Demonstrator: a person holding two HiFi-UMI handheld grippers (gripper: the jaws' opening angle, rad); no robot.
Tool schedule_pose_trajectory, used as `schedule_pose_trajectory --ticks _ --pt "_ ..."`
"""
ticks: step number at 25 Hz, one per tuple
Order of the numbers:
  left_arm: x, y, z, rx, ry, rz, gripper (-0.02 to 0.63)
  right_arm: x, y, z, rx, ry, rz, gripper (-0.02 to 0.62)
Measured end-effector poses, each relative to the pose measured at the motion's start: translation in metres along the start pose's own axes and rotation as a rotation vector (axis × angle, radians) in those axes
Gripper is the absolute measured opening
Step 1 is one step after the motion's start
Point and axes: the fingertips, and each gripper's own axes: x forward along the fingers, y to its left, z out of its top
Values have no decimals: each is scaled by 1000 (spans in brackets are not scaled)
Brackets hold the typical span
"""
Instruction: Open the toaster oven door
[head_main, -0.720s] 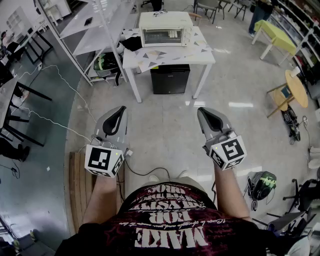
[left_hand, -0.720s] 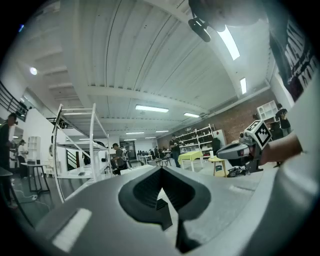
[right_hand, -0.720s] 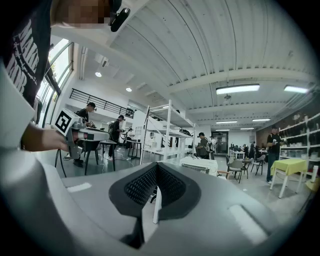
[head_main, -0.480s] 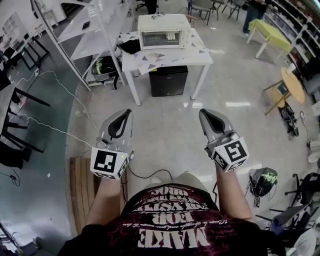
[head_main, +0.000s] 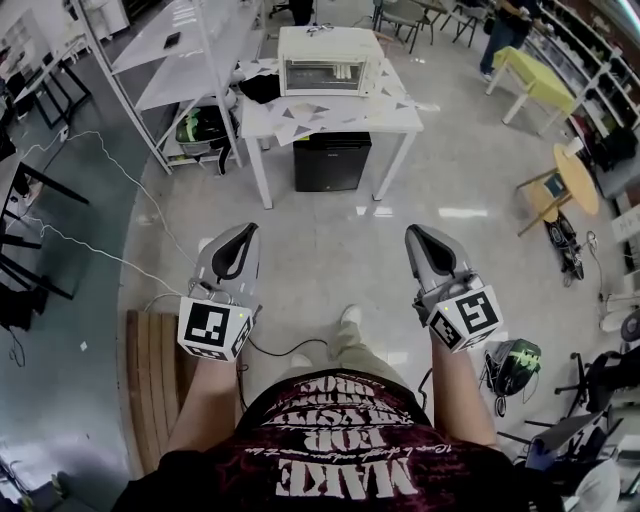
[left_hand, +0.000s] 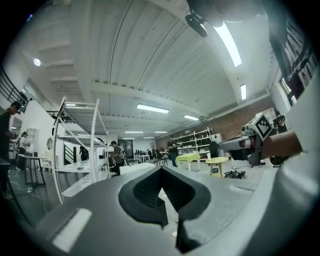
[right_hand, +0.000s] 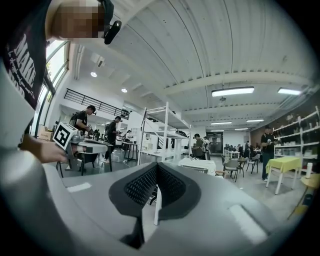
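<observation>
The cream toaster oven (head_main: 328, 60) stands on a white table (head_main: 392, 116) far ahead across the floor, its glass door closed. My left gripper (head_main: 243, 233) and right gripper (head_main: 413, 234) are held out at waist height, well short of the table. Both are shut, with nothing between their jaws. In the left gripper view the black jaws of the left gripper (left_hand: 161, 170) meet at their tips. The right gripper view shows the right gripper (right_hand: 157, 165) the same way, with the toaster oven (right_hand: 198, 165) small and pale beyond it.
A black cabinet (head_main: 327, 160) sits under the table. White shelving (head_main: 165, 70) runs along the left, with a bag (head_main: 198, 130) below it. A wooden pallet (head_main: 150, 380) and cables lie at my left. A round table (head_main: 577, 176) and a backpack (head_main: 510, 365) are on the right.
A foot has stepped forward between the grippers, and the view has shifted slightly. Both grippers sit a little lower in the picture and stay shut.
</observation>
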Motion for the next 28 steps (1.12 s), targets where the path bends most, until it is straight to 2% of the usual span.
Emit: schedule_pose_trajectory --ticks 22,28 --pt "78 16 -8 16 12 -10 1 69 -55 -15 33 15 57 26" --pt "103 22 -11 -11 14 -2 0 87 -68 -20 31 31 80 26"
